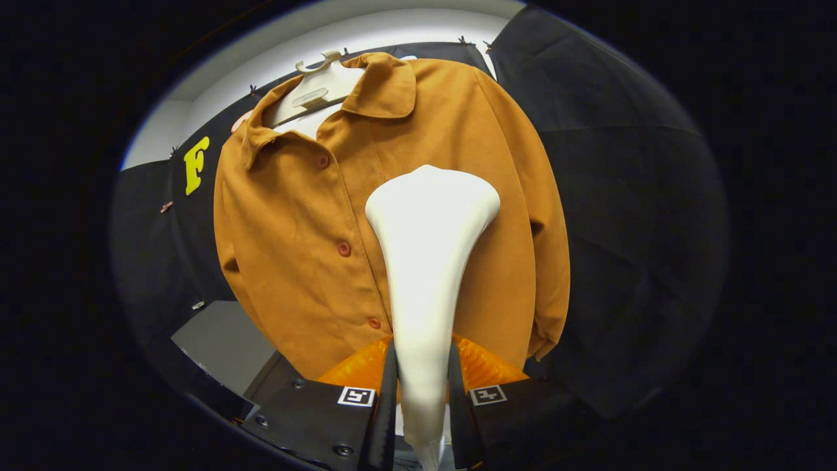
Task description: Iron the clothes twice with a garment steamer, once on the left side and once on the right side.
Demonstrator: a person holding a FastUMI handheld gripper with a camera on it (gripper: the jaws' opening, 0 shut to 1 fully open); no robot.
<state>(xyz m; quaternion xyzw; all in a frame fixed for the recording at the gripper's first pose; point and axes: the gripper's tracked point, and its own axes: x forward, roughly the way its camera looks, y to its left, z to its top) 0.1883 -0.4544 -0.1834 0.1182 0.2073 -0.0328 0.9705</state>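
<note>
Now you are squeezing the white garment steamer point(425, 261) between both fingers of your gripper point(422, 386), and its wide head is sitting against the brown shirt point(307, 216) hanging on the white hanger point(320, 88).

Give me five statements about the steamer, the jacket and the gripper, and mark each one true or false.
1. The gripper is shut on the white garment steamer. True: both fingers press its handle.
2. The brown jacket lies flat on a table. False: it hangs on a white hanger.
3. The steamer's wide head sits in front of the jacket, to one side of the button row. True.
4. The jacket is unbuttoned and hangs wide open. False: its front is closed along the red-brown buttons.
5. The steamer head points down at the floor. False: it points up, away from the fingers, toward the jacket's chest.
</note>
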